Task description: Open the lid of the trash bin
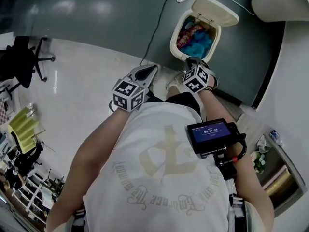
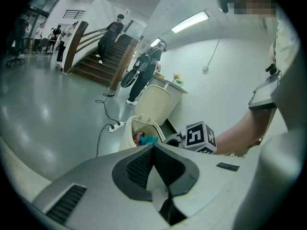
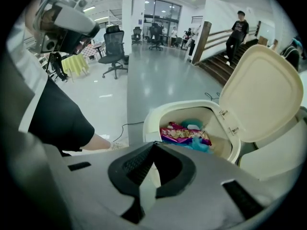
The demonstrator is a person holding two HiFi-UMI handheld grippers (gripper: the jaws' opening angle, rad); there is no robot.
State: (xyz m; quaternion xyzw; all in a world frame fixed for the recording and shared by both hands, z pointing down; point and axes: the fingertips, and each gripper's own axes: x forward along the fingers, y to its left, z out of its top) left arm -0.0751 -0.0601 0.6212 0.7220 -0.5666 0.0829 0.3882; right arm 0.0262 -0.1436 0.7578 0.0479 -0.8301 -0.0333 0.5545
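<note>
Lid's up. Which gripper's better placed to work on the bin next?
Right, probably. The right gripper sits at the bin rim, its view looking straight in beside the raised lid. The left gripper hangs off to the side over the floor. Both are shut and empty.

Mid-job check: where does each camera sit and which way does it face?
Head view: on the head, steeply down at white T-shirt, left tongs, right tongs and cream plastic trash bin, lid raised.
Left gripper view: on the left tongs, along shut jaws toward the bin; right forearm shows.
Right gripper view: on the right tongs, into the bin; black shorts show.
Shared: all see the open bin.
</note>
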